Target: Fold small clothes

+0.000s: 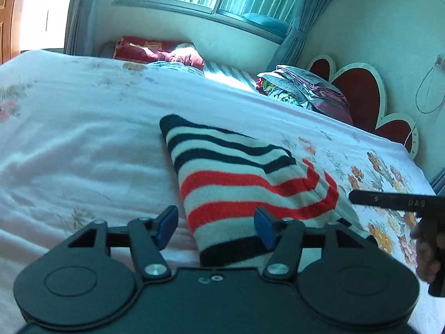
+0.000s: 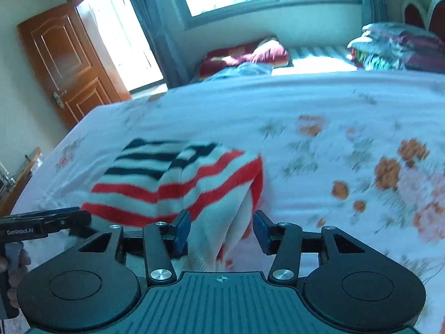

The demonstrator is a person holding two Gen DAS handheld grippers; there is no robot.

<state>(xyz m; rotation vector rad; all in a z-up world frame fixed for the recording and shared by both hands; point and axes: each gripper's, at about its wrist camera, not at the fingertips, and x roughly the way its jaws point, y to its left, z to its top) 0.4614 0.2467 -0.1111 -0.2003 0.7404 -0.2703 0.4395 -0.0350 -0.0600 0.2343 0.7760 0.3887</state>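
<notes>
A small knitted garment with white, red and dark navy stripes [image 1: 239,183] lies folded on the floral bed sheet [image 1: 83,139]. My left gripper [image 1: 215,226] is open, its blue pads astride the garment's near edge. In the right wrist view the garment [image 2: 178,181] lies ahead and to the left, one fold drooping between the jaws. My right gripper [image 2: 221,232] is open around that fold. The right gripper's body shows at the right edge of the left wrist view [image 1: 395,200], and the left gripper's at the left edge of the right wrist view [image 2: 47,222].
A dark red pillow [image 1: 158,51] and a pile of folded bedding [image 1: 306,89] lie at the far side of the bed. A red heart-shaped headboard [image 1: 361,91] stands at the right. A wooden door [image 2: 66,64] is at the left, windows with curtains behind.
</notes>
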